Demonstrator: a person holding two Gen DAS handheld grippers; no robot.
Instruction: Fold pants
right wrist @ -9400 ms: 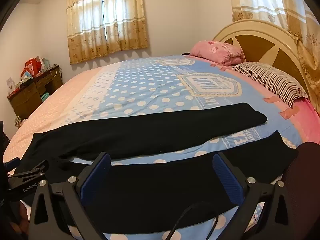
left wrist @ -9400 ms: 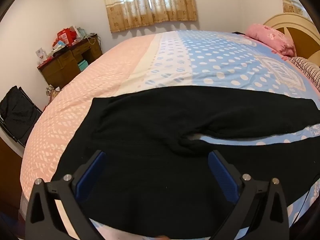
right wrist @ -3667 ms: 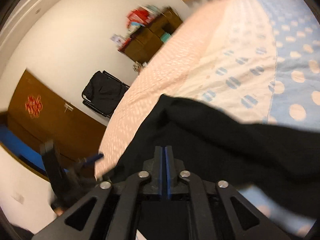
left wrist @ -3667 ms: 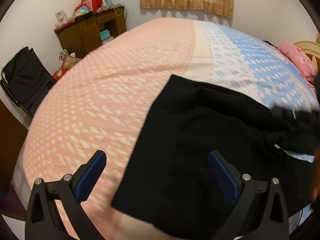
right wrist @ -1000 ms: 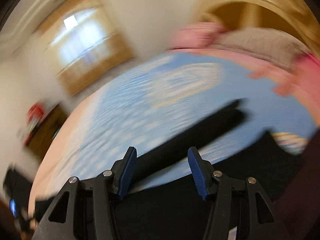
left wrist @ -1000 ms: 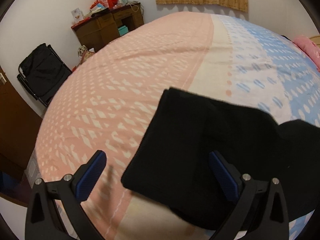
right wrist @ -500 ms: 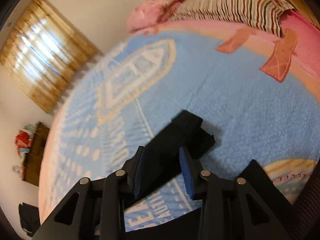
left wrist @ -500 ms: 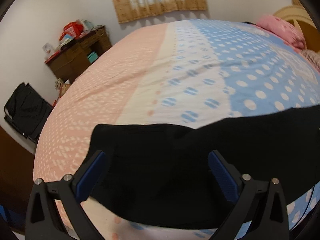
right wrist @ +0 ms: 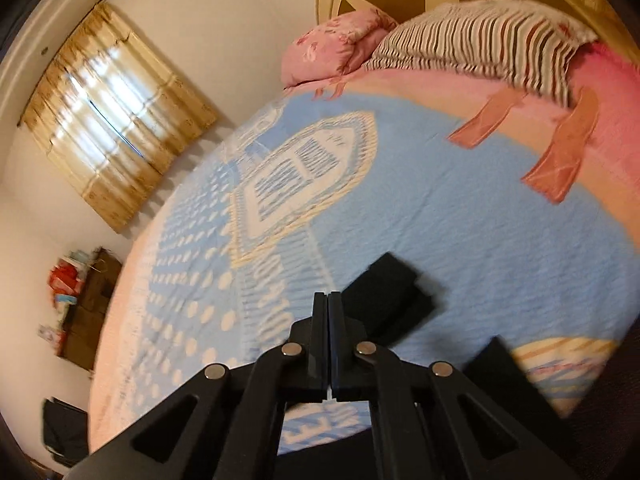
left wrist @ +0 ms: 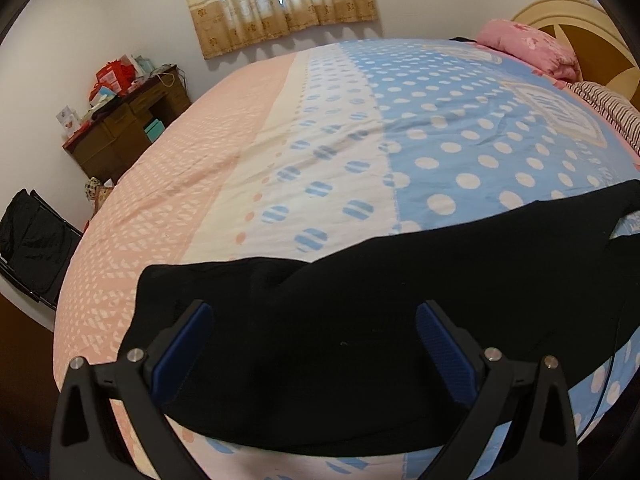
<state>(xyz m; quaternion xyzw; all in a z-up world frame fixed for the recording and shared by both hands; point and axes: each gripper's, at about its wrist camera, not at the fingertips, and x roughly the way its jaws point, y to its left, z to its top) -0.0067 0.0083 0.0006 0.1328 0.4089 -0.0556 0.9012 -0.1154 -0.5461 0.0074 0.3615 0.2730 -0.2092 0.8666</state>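
A: How do the pants (left wrist: 360, 312) lie?
B: On the bed (left wrist: 280, 140), long axis from 8 toward 2 o'clock, cuffs toward the pillows.
A: Grippers?
B: Left gripper (left wrist: 316, 344) spread wide above the cloth; right gripper (right wrist: 328, 312) closed, whether it pinches cloth is unclear. Bedspread lettering unreadable.

Black pants (left wrist: 400, 320) on pink-and-blue polka-dot bedspread (left wrist: 440, 140)

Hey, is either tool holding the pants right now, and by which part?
The left tool is open over the pants, holding nothing. The right tool is shut beside the cuffs, but a grip on them cannot be told.
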